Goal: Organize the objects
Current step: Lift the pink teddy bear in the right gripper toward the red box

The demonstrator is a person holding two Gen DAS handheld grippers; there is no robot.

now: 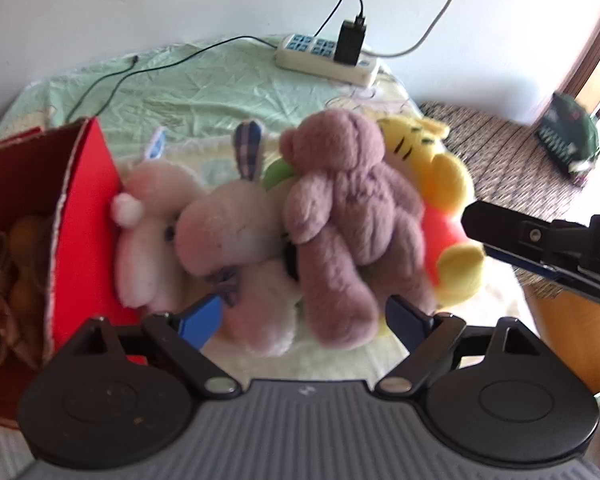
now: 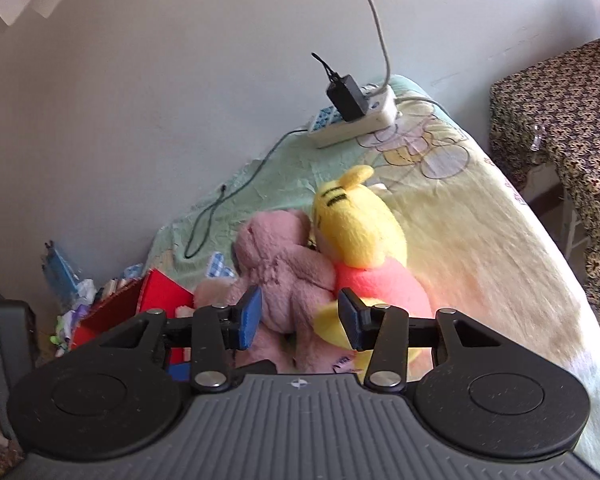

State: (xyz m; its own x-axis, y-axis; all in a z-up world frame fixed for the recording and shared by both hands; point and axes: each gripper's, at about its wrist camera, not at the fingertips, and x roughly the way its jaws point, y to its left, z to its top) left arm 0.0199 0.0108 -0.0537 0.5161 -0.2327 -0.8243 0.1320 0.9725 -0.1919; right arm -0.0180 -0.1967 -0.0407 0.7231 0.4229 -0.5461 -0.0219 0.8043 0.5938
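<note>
Plush toys lie heaped on a pale green and yellow printed bedsheet (image 1: 204, 92), pressed against one another. A mauve fuzzy teddy bear (image 1: 348, 216) sprawls on top at the middle, partly over a pale pink long-eared plush rabbit with a checked ear (image 1: 228, 232) on its left and a yellow striped plush tiger in a coral-red shirt (image 1: 440, 184) on its right. A white and pink plush animal with a pompom nose (image 1: 148, 224) lies between the rabbit and an open red cardboard box (image 1: 88, 216), touching the box's wall; inside the box sit brownish items too blurred to name.

The left gripper (image 1: 304, 320) points forward and slightly down at the heap, its blue-padded fingers (image 1: 202, 320) spread wide on either side of the bear's and rabbit's legs, gripping nothing. The right gripper (image 2: 298, 320) comes in from the right side of the pile, level with the toys, its blue pads parted around the bear's lower body and the tiger's yellow foot; whether they touch the plush I cannot tell. In the left wrist view its black fingers show beside the tiger.

At the far edge of the sheet, by the wall, rests a white power strip with a black charger plugged in (image 1: 328, 56), its thin black cable (image 1: 148, 70) trailing over the sheet.
</note>
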